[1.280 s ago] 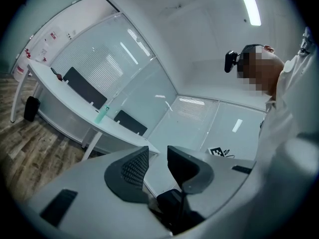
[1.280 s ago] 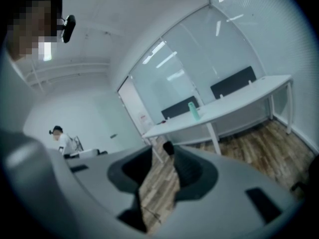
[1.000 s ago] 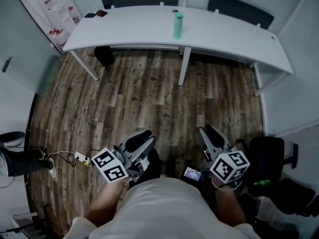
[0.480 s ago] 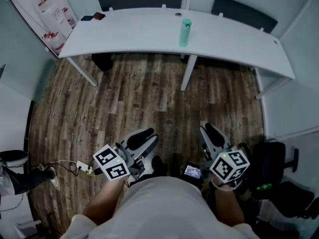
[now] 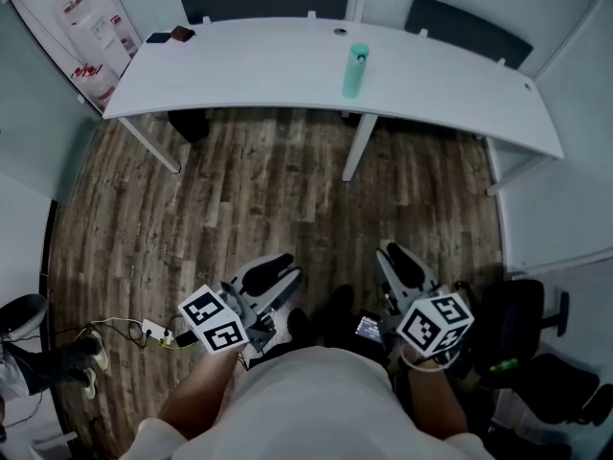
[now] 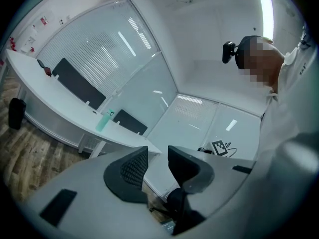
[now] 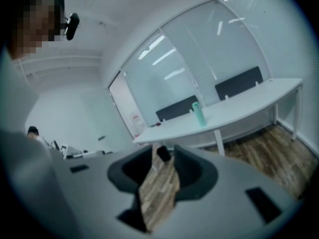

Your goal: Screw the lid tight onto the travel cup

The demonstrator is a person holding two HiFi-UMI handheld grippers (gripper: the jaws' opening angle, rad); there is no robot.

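Ahead, travel cup (image 5: 355,70) stands on table (image 5: 239,65); left claw (image 5: 280,269), right claw (image 5: 394,260) parted, empty.

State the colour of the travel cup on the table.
The travel cup is mint green, clearest in the head view.

Nothing legible is showing; print on the wall sheets (image 5: 84,27) is coming through too small to read.

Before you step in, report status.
Left gripper empty, fingers just opened wider; right gripper open, empty. Travel cup upright on table, out of reach. Nothing in the way.
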